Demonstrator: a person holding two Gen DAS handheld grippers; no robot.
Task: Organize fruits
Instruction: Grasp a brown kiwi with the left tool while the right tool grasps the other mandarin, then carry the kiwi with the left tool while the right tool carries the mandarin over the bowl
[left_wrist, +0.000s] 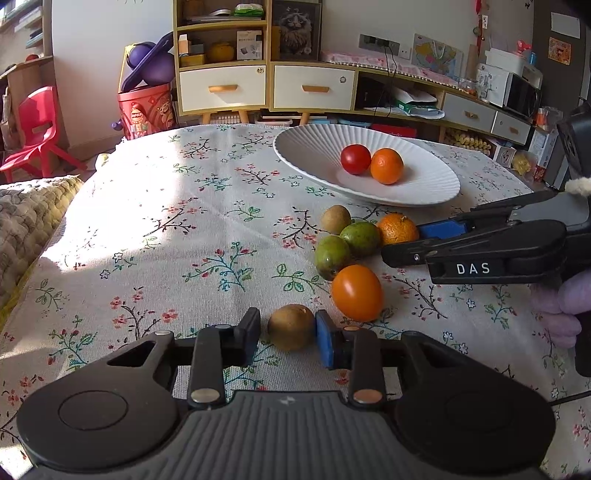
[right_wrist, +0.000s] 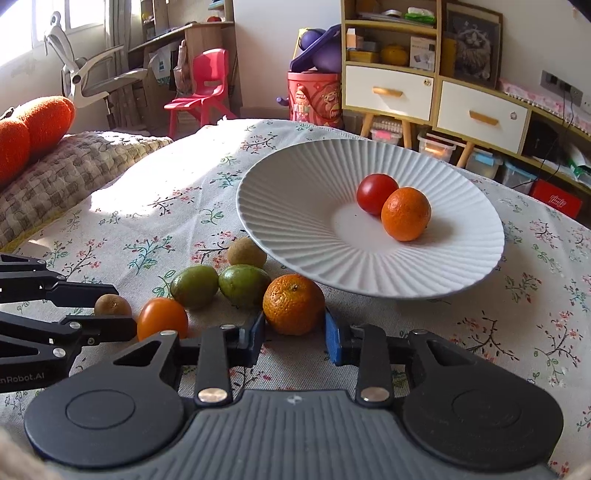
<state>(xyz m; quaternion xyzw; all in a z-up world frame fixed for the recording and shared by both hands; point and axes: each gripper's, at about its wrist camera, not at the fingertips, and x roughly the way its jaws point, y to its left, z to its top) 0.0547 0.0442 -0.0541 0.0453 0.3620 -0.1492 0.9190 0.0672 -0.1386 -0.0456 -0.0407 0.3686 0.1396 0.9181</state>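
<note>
Left gripper (left_wrist: 288, 334) brackets a brown kiwi (left_wrist: 291, 326) resting on the surface (left_wrist: 147, 229). Its blue pad on one side touches the fruit; the black finger on the other side stands just clear of it, so the jaws are parted and not clamped. Just ahead and to the right of this gripper lies an orange tomato (left_wrist: 357, 292), near the kiwi but apart from it.

Right gripper (right_wrist: 295, 334) is likewise spread — its two fingers flank a dimpled mandarin (right_wrist: 293, 304) on the cloth, with the left pad just beside the peel and the right pad close to it; contact cannot be confirmed. In the left wrist view this gripper enters from the right, fingertips at the same mandarin (left_wrist: 398, 229).

Beyond the right gripper, to its left, two green fruits (right_wrist: 240, 285) lie side by side, touching or nearly so. A second brown kiwi (right_wrist: 246, 253) sits just behind them, at the near rim of the white ribbed plate (right_wrist: 295, 206). The orange tomato (right_wrist: 162, 322) lies left of the right gripper, beside the left gripper's fingers.

Plate contents — a red tomato (right_wrist: 376, 192) and a smooth mandarin (right_wrist: 405, 213), touching each other, right of centre. The plate stands ahead of both grippers on the floral tablecloth.
</note>
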